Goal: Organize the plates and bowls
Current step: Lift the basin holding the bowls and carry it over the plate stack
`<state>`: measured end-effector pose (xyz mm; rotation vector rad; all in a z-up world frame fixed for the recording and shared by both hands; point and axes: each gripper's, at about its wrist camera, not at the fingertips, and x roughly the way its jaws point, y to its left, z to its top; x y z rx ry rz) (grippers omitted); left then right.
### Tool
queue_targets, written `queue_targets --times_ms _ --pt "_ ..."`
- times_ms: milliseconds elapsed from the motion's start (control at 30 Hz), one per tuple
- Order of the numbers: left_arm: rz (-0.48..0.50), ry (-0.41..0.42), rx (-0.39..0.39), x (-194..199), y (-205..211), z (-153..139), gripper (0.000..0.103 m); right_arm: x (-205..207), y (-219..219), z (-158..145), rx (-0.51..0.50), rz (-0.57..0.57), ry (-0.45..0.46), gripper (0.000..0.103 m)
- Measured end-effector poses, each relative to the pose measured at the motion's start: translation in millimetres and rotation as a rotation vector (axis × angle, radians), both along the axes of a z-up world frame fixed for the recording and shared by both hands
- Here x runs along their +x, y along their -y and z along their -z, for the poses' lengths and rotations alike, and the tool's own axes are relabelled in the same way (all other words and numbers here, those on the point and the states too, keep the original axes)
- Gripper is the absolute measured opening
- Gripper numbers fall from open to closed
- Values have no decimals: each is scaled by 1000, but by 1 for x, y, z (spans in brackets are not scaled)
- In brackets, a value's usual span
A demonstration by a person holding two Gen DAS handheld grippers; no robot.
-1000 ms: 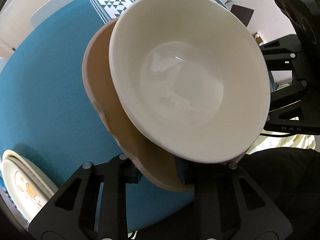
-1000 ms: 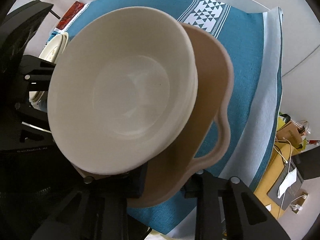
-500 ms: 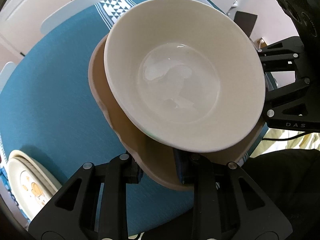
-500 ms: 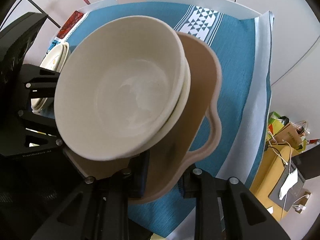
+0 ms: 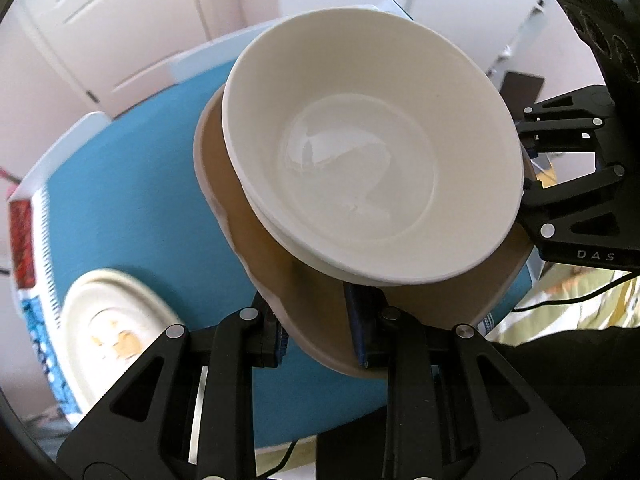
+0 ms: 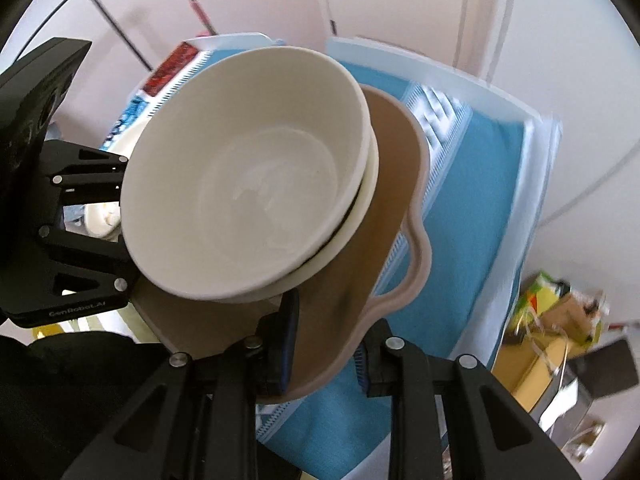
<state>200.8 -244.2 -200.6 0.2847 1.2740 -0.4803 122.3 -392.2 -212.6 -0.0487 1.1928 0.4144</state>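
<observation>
The left gripper [image 5: 320,332] has its jaws closed partway, clamped on the rim of the tan tray [image 5: 256,248] at its 6 o'clock edge, one blue-padded finger above and one below the rim. The right gripper [image 6: 326,344] does the same on the opposite side, pinching the tan tray [image 6: 332,320] rim beside its looped handle [image 6: 416,276], which sticks out toward 3 o'clock in the right wrist view. Each gripper shows in the other's camera: the right one at 3 o'clock of the left view, the left one at 9 o'clock of the right view.

On the tray sit two white bowls, nested: the upper bowl [image 5: 372,160] fills the frame centre, and the lower bowl [image 6: 368,200] shows only as a second rim beneath it. Tray and bowls are tilted and held above the teal tablecloth [image 5: 132,208].

One cream plate [image 5: 108,332] with an orange motif lies on the cloth at 8 o'clock in the left view, blurred.
</observation>
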Motion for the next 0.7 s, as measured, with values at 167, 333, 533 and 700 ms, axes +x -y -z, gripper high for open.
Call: queue_targets --times_ms 167,333,533,700 --pt "-70 44 9 -3 -42 -18 21 10 -34 -23 -4 -59 41 23" --pt "-115 57 13 -9 -97 -29 21 19 -83 -36 0 -83 65 23" --pt "-78 60 32 -5 -155 -26 21 25 -149 -37 0 -64 69 23" --pt "-22 53 57 -9 -203 -14 21 26 -204 -27 24 -9 47 23"
